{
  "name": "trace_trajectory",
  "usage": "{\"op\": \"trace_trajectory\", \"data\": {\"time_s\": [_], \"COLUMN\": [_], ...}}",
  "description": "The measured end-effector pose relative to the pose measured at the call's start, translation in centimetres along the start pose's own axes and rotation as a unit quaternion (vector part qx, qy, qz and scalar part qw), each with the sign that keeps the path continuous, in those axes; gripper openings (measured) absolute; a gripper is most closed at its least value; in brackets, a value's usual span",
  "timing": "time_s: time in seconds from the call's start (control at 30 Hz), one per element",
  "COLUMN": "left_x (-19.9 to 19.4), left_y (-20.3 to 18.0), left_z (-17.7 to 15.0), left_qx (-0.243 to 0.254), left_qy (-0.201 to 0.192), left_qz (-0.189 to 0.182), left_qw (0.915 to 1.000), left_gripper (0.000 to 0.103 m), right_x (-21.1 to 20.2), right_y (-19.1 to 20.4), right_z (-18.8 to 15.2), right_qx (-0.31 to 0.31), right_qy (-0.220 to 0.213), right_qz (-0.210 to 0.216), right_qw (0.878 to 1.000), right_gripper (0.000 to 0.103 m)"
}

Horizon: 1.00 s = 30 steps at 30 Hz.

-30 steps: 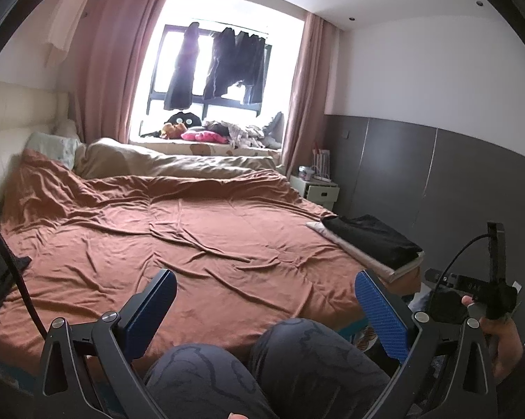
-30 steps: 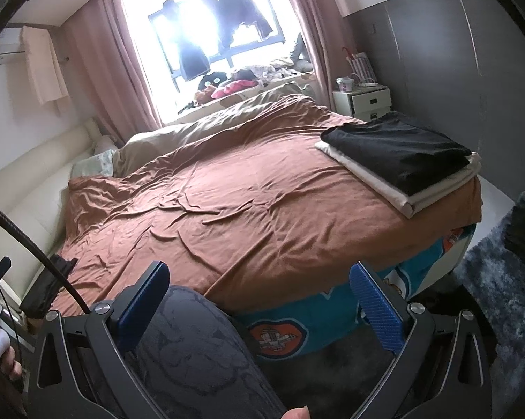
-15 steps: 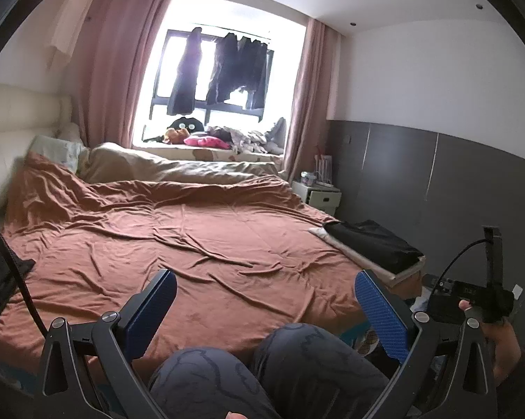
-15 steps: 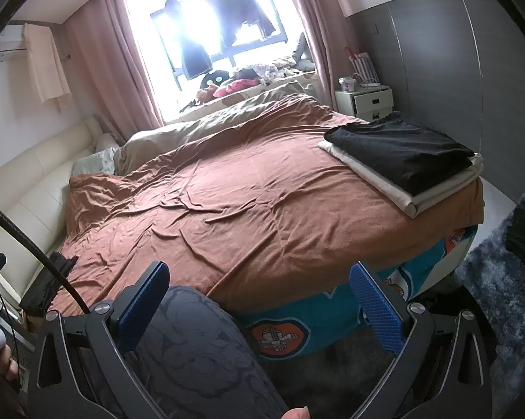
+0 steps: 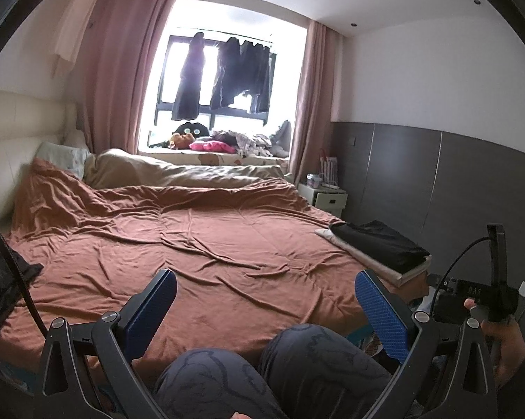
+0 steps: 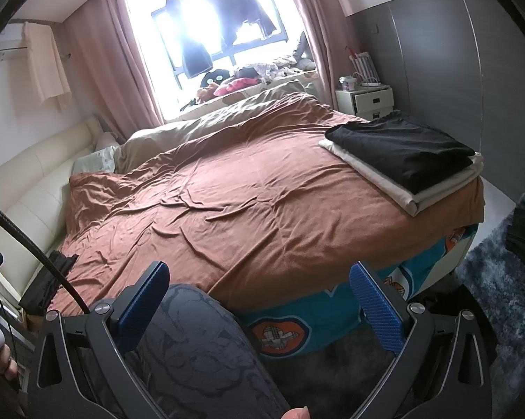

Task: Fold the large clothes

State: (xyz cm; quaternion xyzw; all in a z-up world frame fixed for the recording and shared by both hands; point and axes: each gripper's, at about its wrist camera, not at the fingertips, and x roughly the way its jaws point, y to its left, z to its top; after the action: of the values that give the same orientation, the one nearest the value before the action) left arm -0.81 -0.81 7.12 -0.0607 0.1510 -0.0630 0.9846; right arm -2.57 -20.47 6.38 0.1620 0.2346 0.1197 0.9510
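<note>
A wide bed [image 5: 227, 251] with a wrinkled rust-brown cover fills the room ahead of me. Folded clothes [image 6: 402, 150], black on cream, sit stacked at its near right corner. My left gripper [image 5: 265, 300] and right gripper [image 6: 259, 293] hover over my knees, fingers spread apart, grasping nothing.

The bed's [image 5: 227, 244] near edge is hidden behind the person's knees [image 5: 262, 377] in the left wrist view. At the bed's left edge, a black garment [image 5: 0, 286] is cut off by the frame. The folded cream cloth [image 6: 402, 188] at the right edge lies mostly under the folded black garment [image 6: 402, 146]. Window glare washes out the hanging clothes [image 6: 227, 10]; items on the sill [image 5: 227, 145] are too small to identify.
</note>
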Motion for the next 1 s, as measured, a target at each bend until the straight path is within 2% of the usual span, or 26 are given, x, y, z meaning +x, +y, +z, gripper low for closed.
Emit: {"op": "trace_trajectory", "data": {"time_s": [0.37,0.77,1.0], "left_x": [0.0,-0.5,-0.7], "left_y": [-0.3,-0.2,-0.2], "left_z": [-0.3,-0.7,-1.2], "left_qx": [0.001,0.010,0.015], "left_qy": [0.003,-0.002,0.004], "left_qz": [0.001,0.021,0.014], "left_qw": [1.0000,0.9997,0.9998], "left_gripper": [0.103,0.103,0.103], "right_x": [0.0,-0.5,-0.4], "right_y": [-0.3,-1.1,-1.5], "right_z": [-0.2,-0.1,-0.1], "right_qx": [0.000,-0.001,-0.001], "right_qy": [0.002,0.004,0.011], "right_qz": [0.000,-0.003,-0.006], "right_qw": [1.000,1.000,1.000], "right_gripper": [0.103,0.103,0.103]}}
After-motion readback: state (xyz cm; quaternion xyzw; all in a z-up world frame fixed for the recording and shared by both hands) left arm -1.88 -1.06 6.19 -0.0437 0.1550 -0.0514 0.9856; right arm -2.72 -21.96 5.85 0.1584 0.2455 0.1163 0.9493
